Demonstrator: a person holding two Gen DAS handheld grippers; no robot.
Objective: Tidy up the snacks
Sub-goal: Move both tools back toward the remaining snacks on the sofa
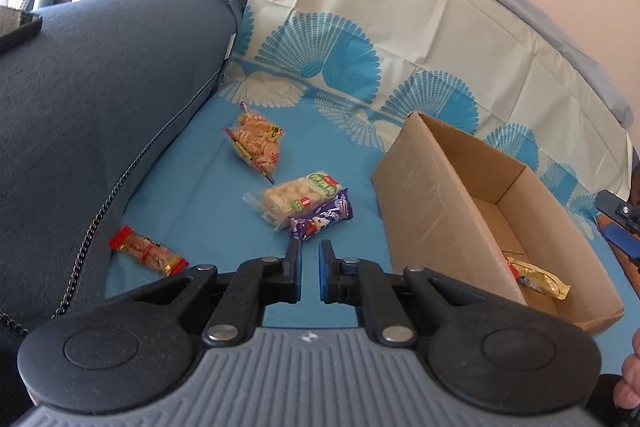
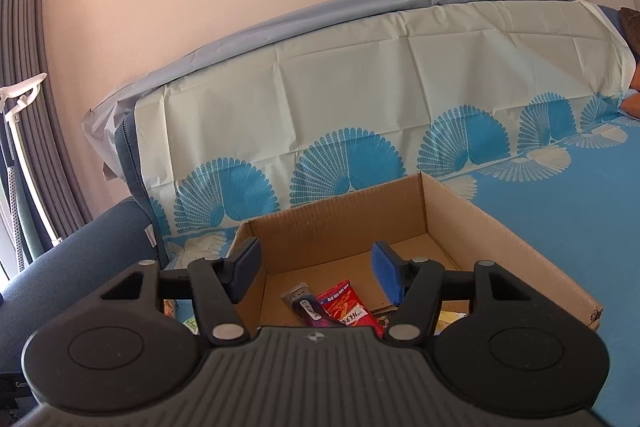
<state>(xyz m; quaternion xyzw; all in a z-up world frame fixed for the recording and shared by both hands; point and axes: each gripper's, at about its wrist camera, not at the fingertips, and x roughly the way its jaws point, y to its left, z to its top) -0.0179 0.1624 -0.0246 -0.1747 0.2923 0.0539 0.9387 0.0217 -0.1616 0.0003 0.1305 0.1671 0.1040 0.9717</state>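
Observation:
A brown cardboard box [image 1: 432,211] stands on the blue cloth, also in the right wrist view [image 2: 492,227]. Left of it lie a purple snack packet [image 1: 324,219], a green-labelled biscuit pack [image 1: 296,197], a clear bag of pink crackers [image 1: 258,143] and a red-ended snack bar [image 1: 148,251]. A gold wrapper [image 1: 540,279] lies inside the box. My left gripper [image 1: 309,259] hangs just short of the purple packet, nearly closed and empty. My right gripper [image 2: 316,265] is open and empty over the box, above a red packet [image 2: 348,307] and a dark packet [image 2: 306,305].
A dark blue sofa armrest [image 1: 100,107] rises at the left with a black phone [image 1: 20,31] on it. The cream and blue patterned cloth [image 1: 380,27] covers the backrest. The right gripper's tip [image 1: 618,219] shows at the right edge of the left wrist view.

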